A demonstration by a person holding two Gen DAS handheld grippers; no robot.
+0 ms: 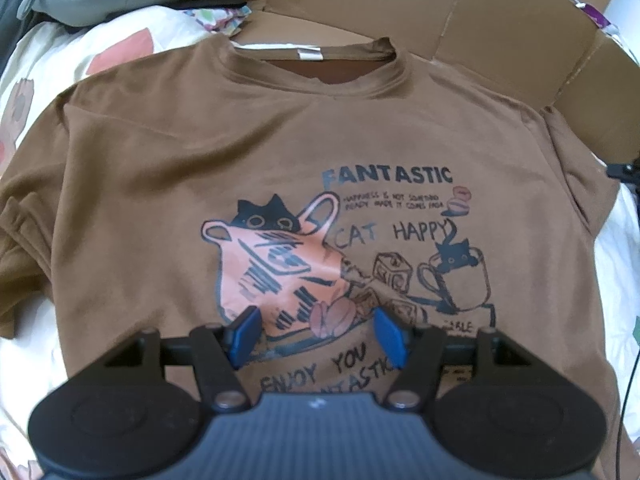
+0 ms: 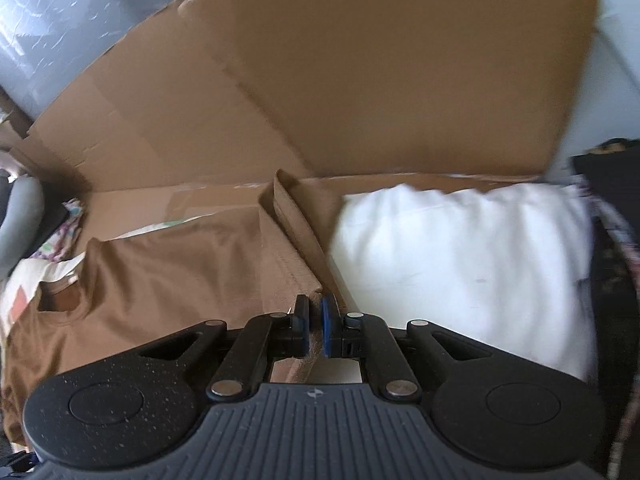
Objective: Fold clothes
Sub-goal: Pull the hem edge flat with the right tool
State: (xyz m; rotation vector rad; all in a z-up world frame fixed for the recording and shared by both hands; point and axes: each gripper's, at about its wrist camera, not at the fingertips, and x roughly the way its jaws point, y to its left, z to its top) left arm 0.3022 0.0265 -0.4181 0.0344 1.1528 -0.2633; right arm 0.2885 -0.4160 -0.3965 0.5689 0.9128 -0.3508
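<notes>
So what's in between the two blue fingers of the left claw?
Only the brown T-shirt shows in the gap of the left claw: the bottom of its cat picture. The claw is open and grips nothing. This shows in the left wrist view.

Brown t-shirt [image 1: 168, 168] lies spread face-up, collar at the far end — cat print reading "FANTASTIC" and "CAT HAPPY" on its chest; one sleeve edge [image 2: 294, 256] lifted — pinched taut.
</notes>
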